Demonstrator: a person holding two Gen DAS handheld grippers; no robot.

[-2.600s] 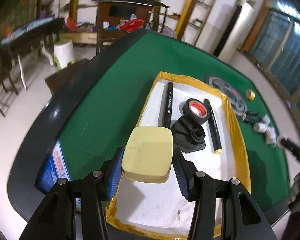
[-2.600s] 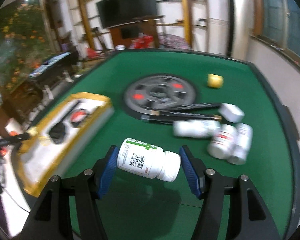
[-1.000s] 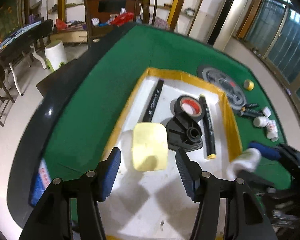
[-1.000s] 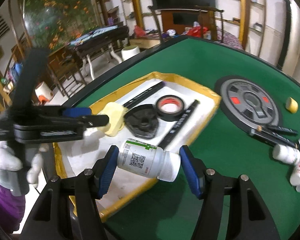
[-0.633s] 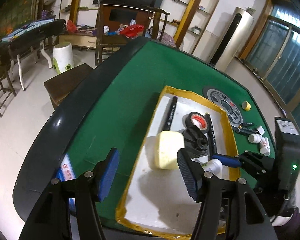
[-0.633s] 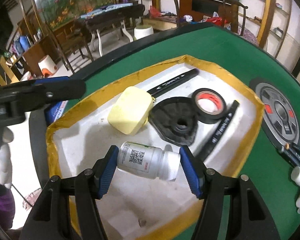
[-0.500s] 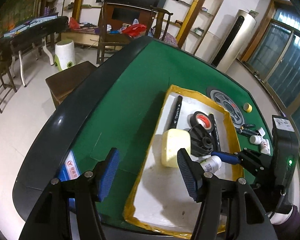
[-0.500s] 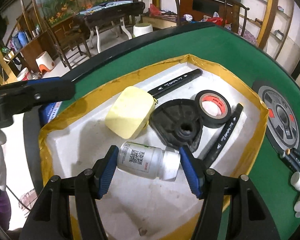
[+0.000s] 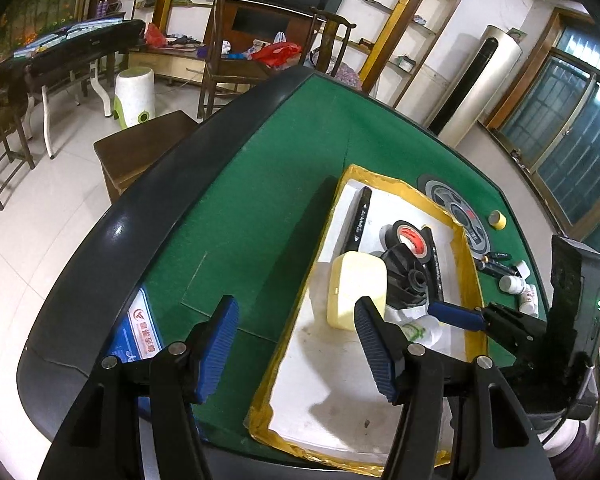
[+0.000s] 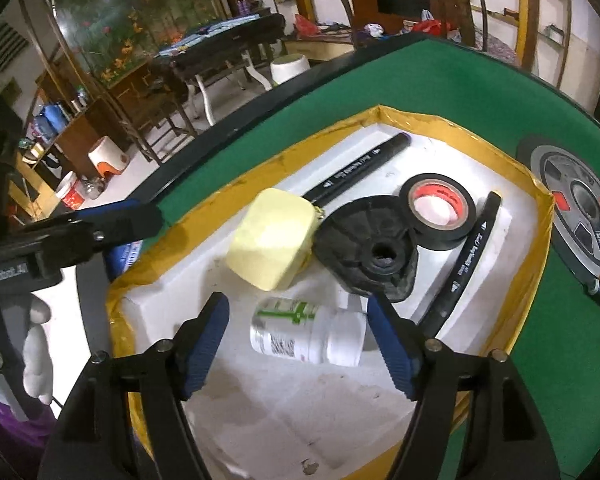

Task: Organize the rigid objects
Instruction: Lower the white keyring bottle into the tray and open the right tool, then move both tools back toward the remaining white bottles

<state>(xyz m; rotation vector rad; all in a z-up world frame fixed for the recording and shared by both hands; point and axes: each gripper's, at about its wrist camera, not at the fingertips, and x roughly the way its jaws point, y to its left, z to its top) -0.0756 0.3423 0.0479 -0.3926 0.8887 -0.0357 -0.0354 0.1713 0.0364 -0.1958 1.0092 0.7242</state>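
A white foam tray (image 10: 260, 408) with yellow taped rims (image 9: 471, 280) sits on the green table. In it lie a pale yellow block (image 10: 272, 240) (image 9: 358, 286), a black ribbed disc (image 10: 366, 244), a black tape roll (image 10: 438, 210) and two black markers (image 10: 358, 170). A white pill bottle (image 10: 308, 332) (image 9: 422, 330) lies on its side on the tray floor between the jaws of my right gripper (image 10: 298, 336). Those jaws are opening and the pads stand clear of the bottle. My left gripper (image 9: 296, 344) hangs open and empty over the tray's left rim, short of the yellow block.
To the right of the tray on the green felt lie a grey weight plate (image 10: 580, 200), a small yellow roll (image 9: 499, 221), dark pens (image 9: 496, 264) and several small white bottles (image 9: 514, 284). The table's dark padded edge (image 9: 140, 216) curves past on the left. A gloved hand (image 10: 32, 344) holds the left gripper.
The right gripper came over the tray, its jaws widened, and the bottle now rests on the tray floor. The left gripper drew back from the yellow block toward the tray's left rim.
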